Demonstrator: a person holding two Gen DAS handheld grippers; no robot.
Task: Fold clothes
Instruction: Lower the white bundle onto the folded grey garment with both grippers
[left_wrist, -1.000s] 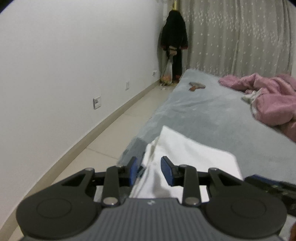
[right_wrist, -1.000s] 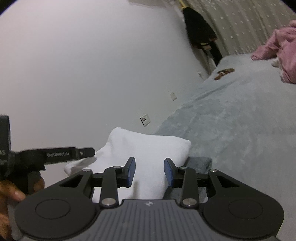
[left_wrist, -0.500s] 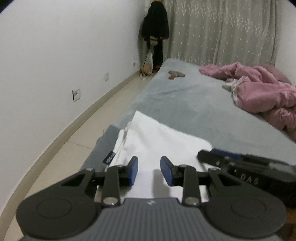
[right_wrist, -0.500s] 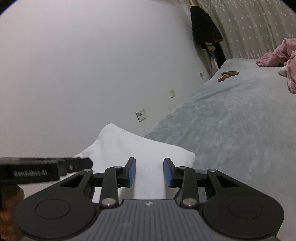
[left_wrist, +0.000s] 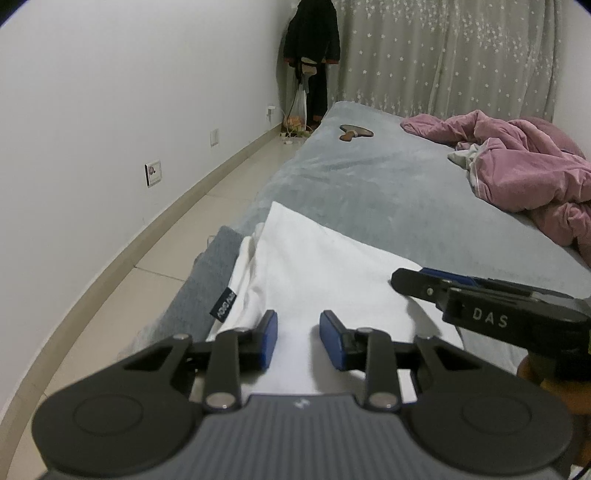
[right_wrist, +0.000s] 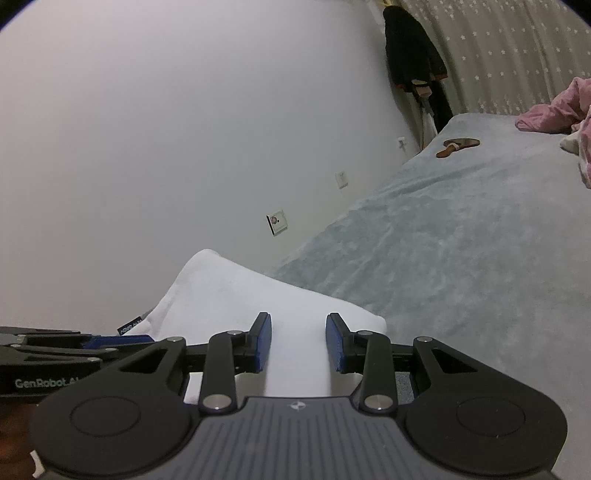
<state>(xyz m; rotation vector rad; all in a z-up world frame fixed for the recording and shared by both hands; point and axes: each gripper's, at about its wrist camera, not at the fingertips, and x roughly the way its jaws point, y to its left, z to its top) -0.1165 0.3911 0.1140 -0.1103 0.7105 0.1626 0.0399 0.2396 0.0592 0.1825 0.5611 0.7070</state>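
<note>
A folded white garment (left_wrist: 317, 266) lies at the near left edge of the grey bed (left_wrist: 376, 184). My left gripper (left_wrist: 298, 339) is at its near edge, blue pads closed on a thick fold of the white cloth. In the same view my right gripper (left_wrist: 410, 282) reaches in low from the right over the garment's right side. The right wrist view shows my right gripper (right_wrist: 298, 341) with a band of the white garment (right_wrist: 236, 291) pinched between its pads. My left gripper (right_wrist: 144, 339) lies level just to its left.
A dark grey cloth (left_wrist: 216, 266) with a black label lies under the garment at the bed's edge. A pink quilt (left_wrist: 524, 170) is heaped at the far right, a brown object (left_wrist: 355, 133) far up the bed. Tiled floor (left_wrist: 207, 221) and a white wall run along the left.
The left gripper has sunk and tipped downward, and the white garment now lies flatter on the bed. The right gripper has slid sideways into the left view. Both grips are unchanged.
</note>
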